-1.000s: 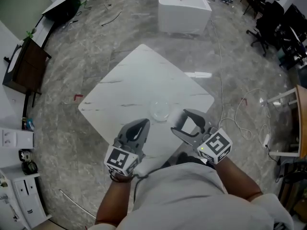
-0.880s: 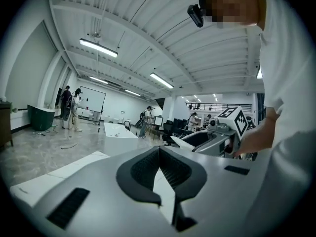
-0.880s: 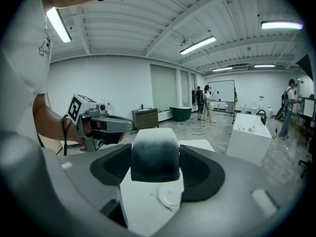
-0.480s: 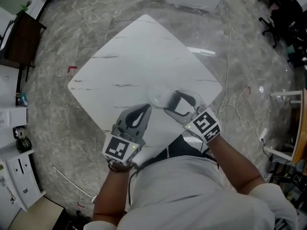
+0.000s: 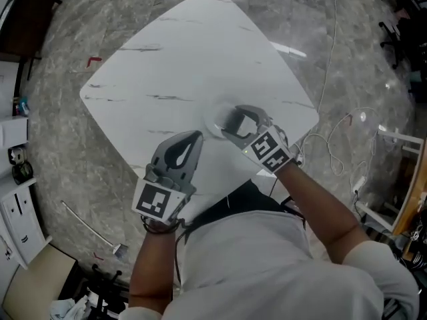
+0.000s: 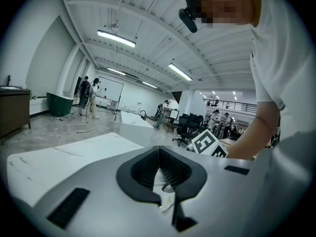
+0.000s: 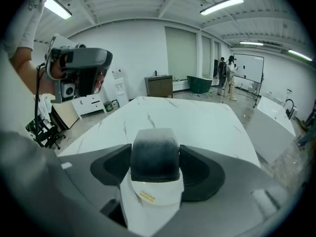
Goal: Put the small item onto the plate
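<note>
The small item (image 7: 154, 168), a white piece with a dark rounded top and a small label on its side, sat pinched between the jaws of the right gripper (image 5: 231, 121), which pressed on it from both sides. In the head view we found that gripper over the right rim of the clear plate (image 5: 212, 121), though we could not tell whether the item touched the glass. The plate lay on the white marbled desk (image 5: 200, 59), toward the corner nearest the person and inside both near edges.

The left gripper (image 5: 192, 138) hung just beside the plate on its near left side, apart from it, with its jaws closed tip to tip and nothing between them; through the gap behind the tips we saw only pale surface. Its marker cube pointed back toward the person's torso.

Beyond the plate the desk ran bare to its far corner and to its left and right corners, so the wide stretch ahead of both grippers lay open. The right corner came near the right forearm. Past the edges we saw the grey veined floor (image 5: 60, 152) on all sides, a thin white cable (image 5: 331, 52) trailing off to the right, and white cabinets (image 5: 15, 212) along the left.
</note>
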Tool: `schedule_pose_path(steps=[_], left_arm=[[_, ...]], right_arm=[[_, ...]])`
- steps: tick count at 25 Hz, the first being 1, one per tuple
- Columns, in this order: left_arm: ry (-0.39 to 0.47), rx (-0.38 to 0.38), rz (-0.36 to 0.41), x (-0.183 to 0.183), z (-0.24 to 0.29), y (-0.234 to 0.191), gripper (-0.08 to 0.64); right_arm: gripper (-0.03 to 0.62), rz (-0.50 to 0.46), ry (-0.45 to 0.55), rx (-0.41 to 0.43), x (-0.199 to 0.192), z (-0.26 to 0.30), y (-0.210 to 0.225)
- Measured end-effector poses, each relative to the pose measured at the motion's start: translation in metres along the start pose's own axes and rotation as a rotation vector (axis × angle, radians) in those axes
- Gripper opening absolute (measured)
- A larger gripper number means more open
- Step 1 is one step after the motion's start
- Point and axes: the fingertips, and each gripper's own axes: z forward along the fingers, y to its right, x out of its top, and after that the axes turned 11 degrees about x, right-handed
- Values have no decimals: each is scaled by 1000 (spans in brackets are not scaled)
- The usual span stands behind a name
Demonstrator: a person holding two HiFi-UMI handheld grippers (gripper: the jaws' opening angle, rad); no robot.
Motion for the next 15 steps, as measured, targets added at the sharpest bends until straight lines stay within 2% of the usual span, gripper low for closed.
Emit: schedule_pose_path(steps=[8,15], left_arm=[[-39,45,-43,-35,13,-24,6],[-58,62,-73,-52,15,-37,6]], right_arm=[[295,-36,-137,23,-48,56,27],[295,-44,-200,11,-68,73,36]])
